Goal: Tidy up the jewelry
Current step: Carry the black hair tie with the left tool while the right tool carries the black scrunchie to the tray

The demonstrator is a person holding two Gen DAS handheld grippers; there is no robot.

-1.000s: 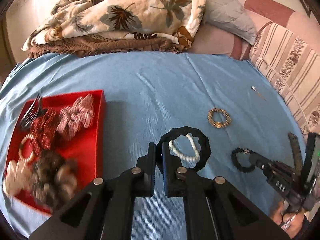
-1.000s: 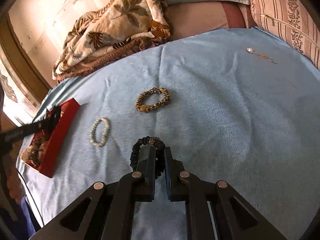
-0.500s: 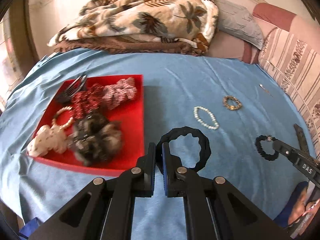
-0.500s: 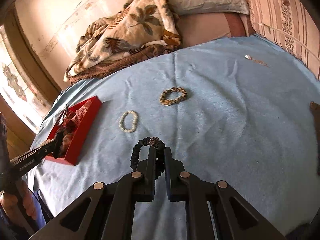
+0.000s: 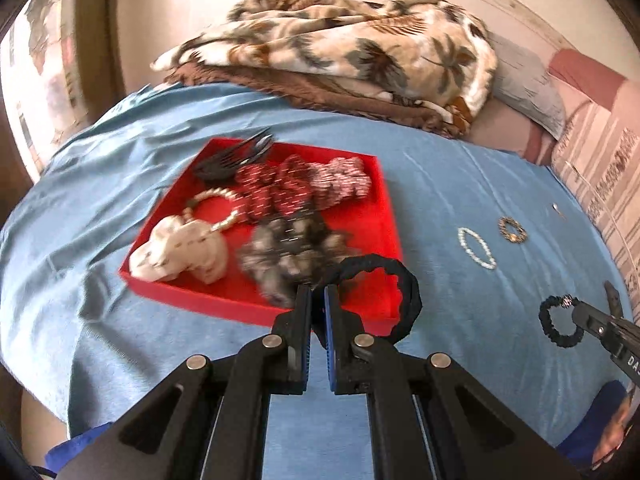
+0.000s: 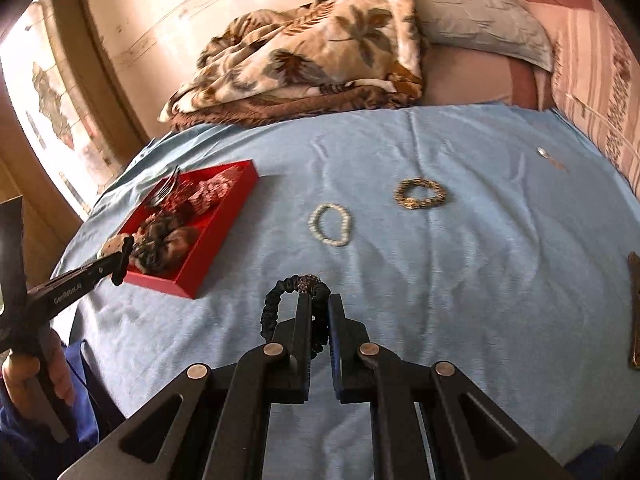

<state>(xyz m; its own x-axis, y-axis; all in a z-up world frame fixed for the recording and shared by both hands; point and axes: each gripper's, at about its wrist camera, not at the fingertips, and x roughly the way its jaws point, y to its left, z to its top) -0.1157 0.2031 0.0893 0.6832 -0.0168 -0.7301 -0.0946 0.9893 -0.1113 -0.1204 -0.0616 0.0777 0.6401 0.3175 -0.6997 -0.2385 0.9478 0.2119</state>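
My left gripper is shut on a black fabric band and holds it over the near right corner of the red tray. The tray holds red and white scrunchies, a furry scrunchie, a pearl bracelet, a white piece and a black comb. My right gripper is shut on a black band with a bead, held above the blue sheet; it also shows in the left wrist view. A white pearl bracelet, a gold bracelet and a small chain lie on the sheet.
A folded leaf-print blanket and a grey pillow lie at the back of the bed. A striped cushion lines the right side. A brown flat object lies at the right edge.
My left gripper has carried the black fabric band left, from over the pearl bracelet to over the red tray. My right gripper has lifted with its black beaded band.
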